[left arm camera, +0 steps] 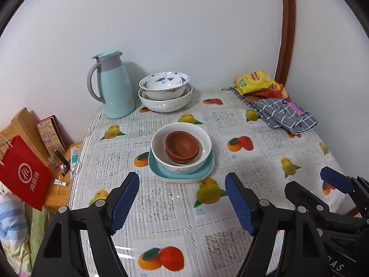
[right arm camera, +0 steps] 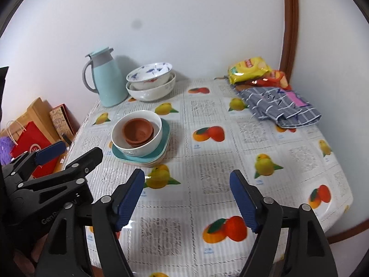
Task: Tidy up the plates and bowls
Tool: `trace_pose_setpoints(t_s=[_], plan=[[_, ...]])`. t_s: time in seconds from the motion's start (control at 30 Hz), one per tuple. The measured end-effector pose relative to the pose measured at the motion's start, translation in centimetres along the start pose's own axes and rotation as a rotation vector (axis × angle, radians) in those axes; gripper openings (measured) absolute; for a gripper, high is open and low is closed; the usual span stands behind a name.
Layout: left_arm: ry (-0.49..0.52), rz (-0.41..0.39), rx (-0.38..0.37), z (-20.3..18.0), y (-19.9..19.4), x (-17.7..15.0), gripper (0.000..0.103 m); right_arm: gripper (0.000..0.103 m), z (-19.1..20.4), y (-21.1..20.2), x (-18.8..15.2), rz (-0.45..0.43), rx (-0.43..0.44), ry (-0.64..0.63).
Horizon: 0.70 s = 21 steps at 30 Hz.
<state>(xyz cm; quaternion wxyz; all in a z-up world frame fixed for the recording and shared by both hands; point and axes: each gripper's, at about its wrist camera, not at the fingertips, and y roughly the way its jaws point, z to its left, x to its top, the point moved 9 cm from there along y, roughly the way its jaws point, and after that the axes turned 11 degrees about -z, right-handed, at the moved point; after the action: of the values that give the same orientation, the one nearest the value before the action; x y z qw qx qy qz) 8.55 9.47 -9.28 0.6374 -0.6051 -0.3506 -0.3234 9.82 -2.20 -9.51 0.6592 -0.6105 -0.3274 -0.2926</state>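
Observation:
Two small brown bowls (left arm camera: 182, 146) sit nested inside a white bowl (left arm camera: 203, 155), which stands on stacked teal plates (left arm camera: 208, 169) in the middle of the table. A blue-patterned bowl (left arm camera: 164, 80) sits in a larger white bowl (left arm camera: 165, 105) at the back. My left gripper (left arm camera: 182, 198) is open and empty, just in front of the plate stack. My right gripper (right arm camera: 186, 198) is open and empty, to the right of the stack (right arm camera: 141, 136). Each gripper also shows in the other's view: the right (left arm camera: 322, 184) and the left (right arm camera: 69, 150).
A light blue thermos jug (left arm camera: 114, 85) stands at the back left beside the bowls. Yellow snack packets (left arm camera: 256, 80) and a folded checked cloth (left arm camera: 283, 115) lie at the back right. A red bag (left arm camera: 23, 175) and boxes sit left of the fruit-print table (left arm camera: 265, 161).

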Motion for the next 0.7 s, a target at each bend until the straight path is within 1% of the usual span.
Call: trace_pose_setpoints(t_s=[0.17,0.23,0.33,0.53,0.7], plan=[[-0.006,-0.021,0.007,-0.2,-1.7,-0.3,0.079,0.089,-1.3,-2.6,0.1,-0.046,-0.007,0.041],[-0.018,-0.022,-0.003,-0.4,-2.2,-0.5,0.079,0.092,-1.6,-3.5,-0.2,-0.058,-0.020,0.028],[-0.024,-0.031,-0.011,-0.8,-3.1,-0.9,0.080,0.093,-2.1,-4.6,-0.6,-0.072,-0.056,0.003],[-0.024,-0.051,-0.003,-1.4,-5.0,-1.4,0.082,0.093,-2.9,-6.8,-1.5,-0.088,-0.057,0.022],[-0.039,-0.068,-0.001,-1.4,-6.2,-1.5,0.083,0.093,-3.4,-8.3,-1.7,-0.107,-0.080,0.022]])
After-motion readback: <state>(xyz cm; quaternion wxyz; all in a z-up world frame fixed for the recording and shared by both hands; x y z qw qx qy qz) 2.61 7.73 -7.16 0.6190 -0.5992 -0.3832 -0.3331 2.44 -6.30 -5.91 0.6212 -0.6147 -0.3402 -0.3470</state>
